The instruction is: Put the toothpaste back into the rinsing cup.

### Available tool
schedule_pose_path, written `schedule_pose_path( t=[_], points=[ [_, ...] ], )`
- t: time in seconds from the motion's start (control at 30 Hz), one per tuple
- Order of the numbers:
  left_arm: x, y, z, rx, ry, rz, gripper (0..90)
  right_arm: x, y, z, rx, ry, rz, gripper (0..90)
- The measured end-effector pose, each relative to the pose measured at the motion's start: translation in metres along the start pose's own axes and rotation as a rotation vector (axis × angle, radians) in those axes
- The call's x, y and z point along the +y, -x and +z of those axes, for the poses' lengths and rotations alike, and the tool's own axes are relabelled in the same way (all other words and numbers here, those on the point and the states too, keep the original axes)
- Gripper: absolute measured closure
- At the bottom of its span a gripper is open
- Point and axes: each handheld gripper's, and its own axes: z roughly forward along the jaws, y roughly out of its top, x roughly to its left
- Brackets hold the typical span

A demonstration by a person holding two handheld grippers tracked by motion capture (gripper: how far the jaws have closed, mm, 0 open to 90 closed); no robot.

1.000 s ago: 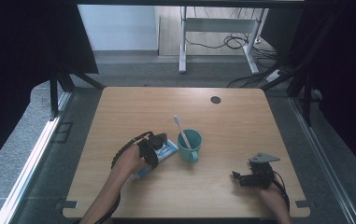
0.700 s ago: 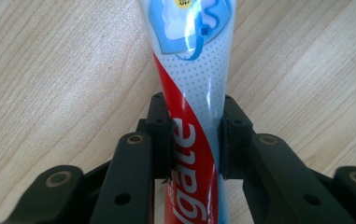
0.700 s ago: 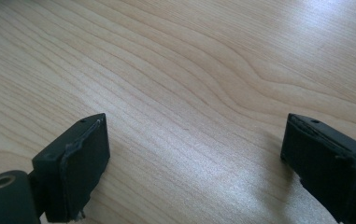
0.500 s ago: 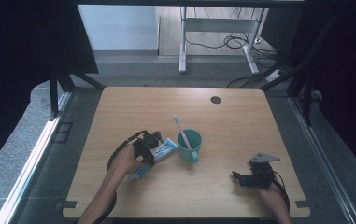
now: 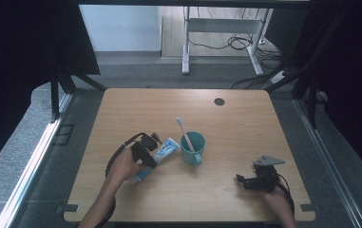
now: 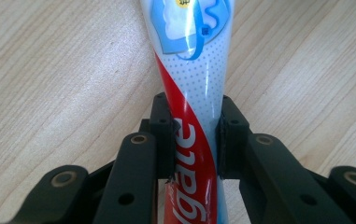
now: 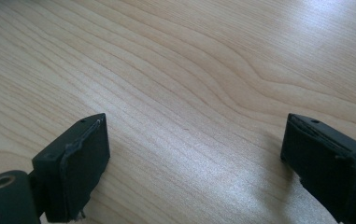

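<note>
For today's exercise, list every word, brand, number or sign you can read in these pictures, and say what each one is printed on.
"gate": white letters on the red band of the toothpaste tube, partly covered by the left tool that clamps it; the start of the brand name is hidden.
Small yellow print at the tube's top edge: too small and cut off to read.
Teal cup, toothbrush, table: no readable text in the high view.

A light wooden table [image 5: 245, 114] with a small dark round disc [image 5: 219, 101] near its far edge carries a teal mug [image 5: 193, 148] near its middle and, just left of it, a toothpaste tube [image 5: 162, 152] lying flat on the boards.
</note>
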Motion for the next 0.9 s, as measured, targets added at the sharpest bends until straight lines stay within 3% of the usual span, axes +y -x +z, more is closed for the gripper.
schedule_pose_path(
  t=[0.9],
  points=[
    [-0.025, -0.005, -0.028, -0.010, 0.237, -0.026, 72.8, 0.000, 0.000, 0.000, 0.000, 0.000, -0.001, 7.5]
  ],
)
